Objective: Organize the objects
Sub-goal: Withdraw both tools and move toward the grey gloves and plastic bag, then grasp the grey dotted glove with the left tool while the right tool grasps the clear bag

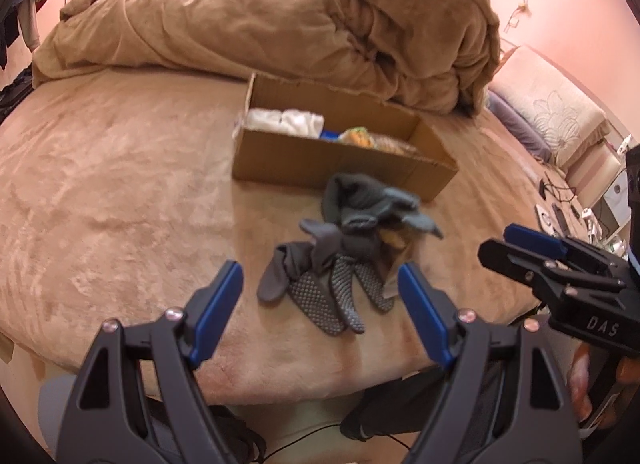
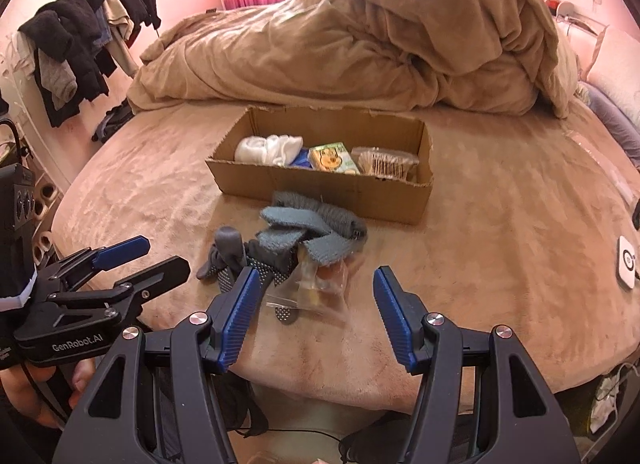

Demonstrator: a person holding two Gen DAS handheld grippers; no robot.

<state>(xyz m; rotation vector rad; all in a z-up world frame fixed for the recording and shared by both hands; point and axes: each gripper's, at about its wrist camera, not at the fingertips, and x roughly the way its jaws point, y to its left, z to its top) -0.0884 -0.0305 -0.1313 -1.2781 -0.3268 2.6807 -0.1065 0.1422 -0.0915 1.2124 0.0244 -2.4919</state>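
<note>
A heap of grey socks (image 1: 340, 248) (image 2: 288, 236), some with dotted grip soles, lies on the tan bed in front of a cardboard box (image 1: 332, 164) (image 2: 320, 188). A clear plastic packet (image 2: 316, 284) pokes out from under the heap. The box holds white socks (image 2: 268, 148), a green-yellow packet (image 2: 332, 158) and a barcoded packet (image 2: 384, 162). My left gripper (image 1: 320, 288) hangs open just short of the socks, nothing between its fingers. My right gripper (image 2: 314, 292) is open too, above the packet near the bed's front edge. Each gripper shows in the other's view, the right gripper (image 1: 516, 248) and the left gripper (image 2: 160, 254).
A bunched brown duvet (image 1: 280, 24) (image 2: 360, 44) fills the back of the bed. Dark clothes hang on a rack (image 2: 88, 24) at the left. Pillows (image 1: 548, 104), cables and a white device (image 2: 626, 262) lie to the right. The bed's front edge (image 2: 320, 384) drops off just below the grippers.
</note>
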